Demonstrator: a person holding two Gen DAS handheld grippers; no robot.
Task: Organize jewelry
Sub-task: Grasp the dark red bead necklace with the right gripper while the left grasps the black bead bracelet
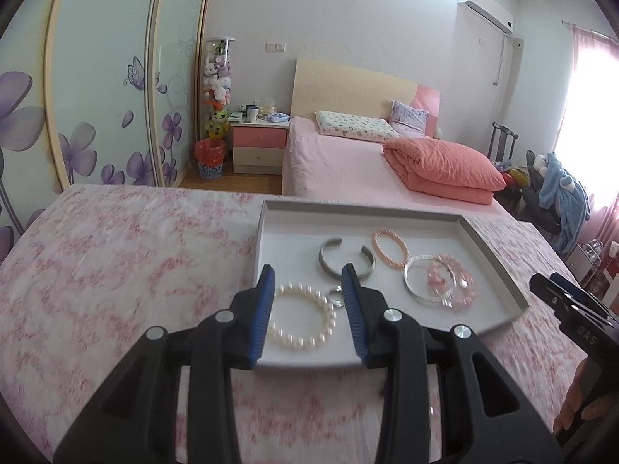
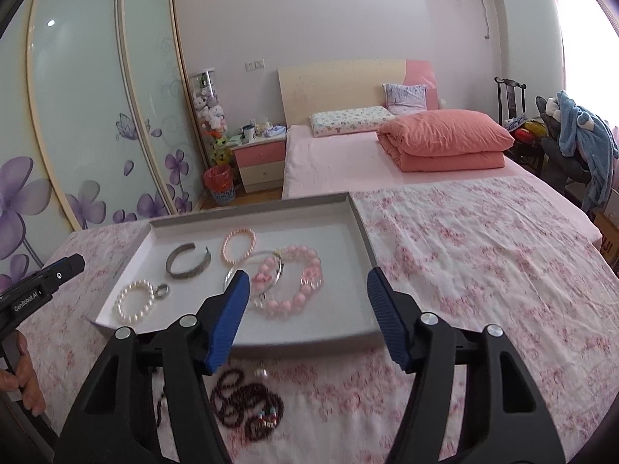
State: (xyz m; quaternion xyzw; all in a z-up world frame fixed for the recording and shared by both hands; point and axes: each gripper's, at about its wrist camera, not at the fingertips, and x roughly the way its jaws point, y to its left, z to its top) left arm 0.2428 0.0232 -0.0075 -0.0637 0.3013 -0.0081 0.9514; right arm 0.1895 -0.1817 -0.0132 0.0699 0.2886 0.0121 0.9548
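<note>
One pearl bracelet — between left gripper fingers

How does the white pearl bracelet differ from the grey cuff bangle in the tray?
The white pearl bracelet is a closed loop of round pale beads; the grey cuff bangle is one solid dull metal band with a gap in it. The pearl bracelet lies at the tray's near corner with a small silver ring beside it; the cuff lies further back. Both lie flat inside the tray, ungripped.
</note>
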